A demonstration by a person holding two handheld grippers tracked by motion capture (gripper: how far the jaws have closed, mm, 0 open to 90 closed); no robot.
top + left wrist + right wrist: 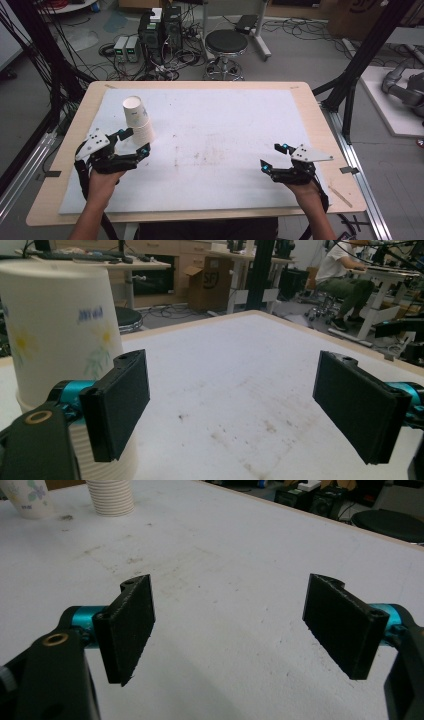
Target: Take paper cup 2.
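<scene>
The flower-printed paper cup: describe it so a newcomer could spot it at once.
Start at the white mat on the wooden table and go to its left side, just beyond the left gripper. The cup is next to a ribbed stack of plain cups; it alone bears printed flowers.

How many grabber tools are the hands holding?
2. The left black two-fingered gripper is beside the white paper cups. The right black two-fingered gripper is over the white table mat, on its right side.
</scene>
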